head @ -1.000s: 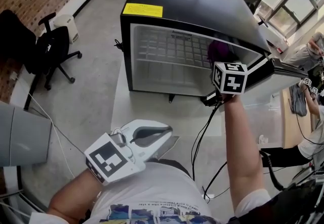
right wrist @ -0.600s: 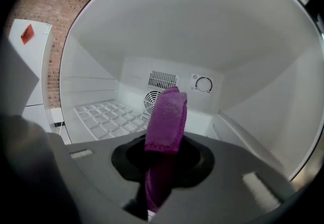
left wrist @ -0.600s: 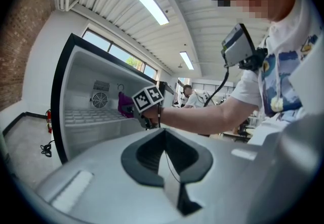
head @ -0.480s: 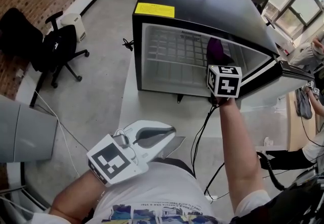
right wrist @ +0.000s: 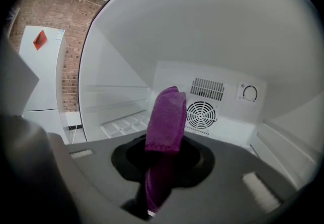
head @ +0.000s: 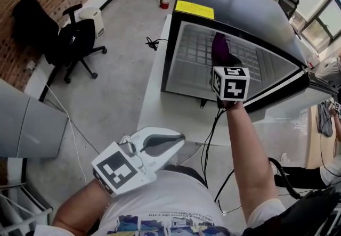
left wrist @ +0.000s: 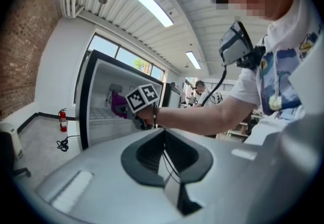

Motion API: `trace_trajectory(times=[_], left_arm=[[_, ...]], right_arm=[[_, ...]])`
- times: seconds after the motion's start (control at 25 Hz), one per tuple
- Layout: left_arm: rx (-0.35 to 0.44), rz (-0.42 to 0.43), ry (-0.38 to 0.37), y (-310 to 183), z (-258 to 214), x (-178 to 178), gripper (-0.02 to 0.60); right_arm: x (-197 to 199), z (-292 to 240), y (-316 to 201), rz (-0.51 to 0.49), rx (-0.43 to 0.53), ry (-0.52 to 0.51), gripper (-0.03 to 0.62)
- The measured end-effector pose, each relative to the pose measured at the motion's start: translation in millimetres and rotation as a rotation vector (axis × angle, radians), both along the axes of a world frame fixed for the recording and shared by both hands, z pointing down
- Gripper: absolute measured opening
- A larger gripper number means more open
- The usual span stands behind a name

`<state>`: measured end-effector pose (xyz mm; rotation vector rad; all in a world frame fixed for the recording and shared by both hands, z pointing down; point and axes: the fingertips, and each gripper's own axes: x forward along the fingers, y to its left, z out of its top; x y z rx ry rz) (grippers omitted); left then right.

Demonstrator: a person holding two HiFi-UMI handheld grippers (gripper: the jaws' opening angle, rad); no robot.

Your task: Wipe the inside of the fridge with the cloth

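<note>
Right gripper view shows my right claw (right wrist: 161, 167) clamped on the purple cloth (right wrist: 166, 114). The cloth stands up from between the jaws toward 12 o'clock, inside the fridge (right wrist: 228, 41), with the back wall's fan grille (right wrist: 201, 115) behind it at 1 o'clock. My left claw (left wrist: 163, 154) is closed on nothing, at 7 o'clock in the head view.

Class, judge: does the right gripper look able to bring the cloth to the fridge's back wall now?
Probably yes: the right gripper holds the cloth inside the open fridge, with nothing between it and the back wall.
</note>
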<state>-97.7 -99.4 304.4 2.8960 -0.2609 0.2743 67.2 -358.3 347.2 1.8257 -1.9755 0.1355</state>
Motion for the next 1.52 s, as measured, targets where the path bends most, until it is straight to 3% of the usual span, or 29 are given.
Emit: trace_trajectory(times=[0.44,0.76,1.08,1.32,1.52], left_arm=[[0.003,-0.073,-0.027,3,2,-33,0.005],[0.0,-0.117,-0.043,8,4,-50,0.005],[-0.006,-0.109,-0.064,15,6,-50,0.005],[0.0,-0.052,-0.06,23,6,-32,0.005],[-0.003,0.031,-0.049,32,9,-9,0.005]], right_arm=[[-76,1,-16,-0.119,0.006,-0.073,0.069],[-107,-1,-19,-0.162,0.018,-0.155,0.069],[-103,-10,-12,-0.158,0.057,-0.239,0.067],[-95,-23,28,-0.175,0.122,-0.187,0.069],[-75,-8,76,-0.158,0.108,-0.13,0.069]])
